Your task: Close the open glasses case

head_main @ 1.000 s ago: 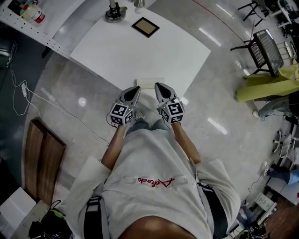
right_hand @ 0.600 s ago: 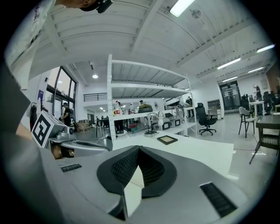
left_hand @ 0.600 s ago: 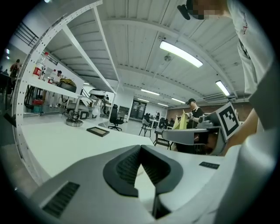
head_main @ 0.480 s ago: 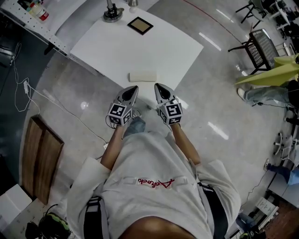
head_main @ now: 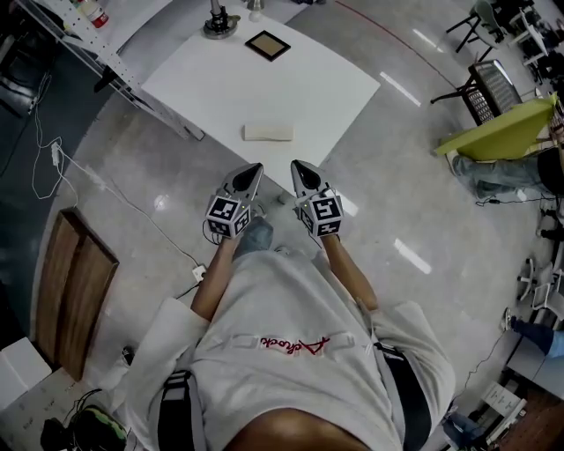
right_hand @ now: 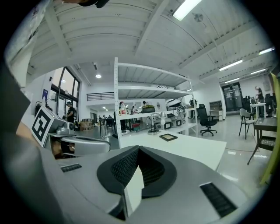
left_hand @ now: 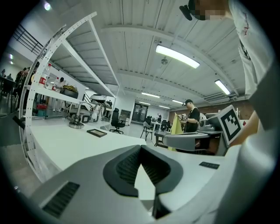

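A cream oblong glasses case (head_main: 268, 132) lies flat on the white table (head_main: 211, 88), near its front edge; it looks like a single closed slab. Both grippers hang over the floor short of the table, side by side and pointing toward it. My left gripper (head_main: 256, 167) is shut with nothing in it, its pads meeting at the tip (left_hand: 141, 148). The right gripper (head_main: 296, 165) is likewise shut and empty (right_hand: 139, 148). Neither touches the case, which is hidden behind the jaws in both gripper views.
A small dark picture frame (head_main: 267, 45) and a round metal stand (head_main: 220, 24) sit at the table's far side. White shelving (head_main: 79, 35) runs along the left. On the floor are a wooden board (head_main: 70, 291) and a cable (head_main: 132, 207). A chair (head_main: 489, 84) and a person's legs (head_main: 498, 176) are at the right.
The table and case have slid away up the head view: the case lay right at the fingertips, now it is well ahead of them. Both grippers stay shut, side by side.
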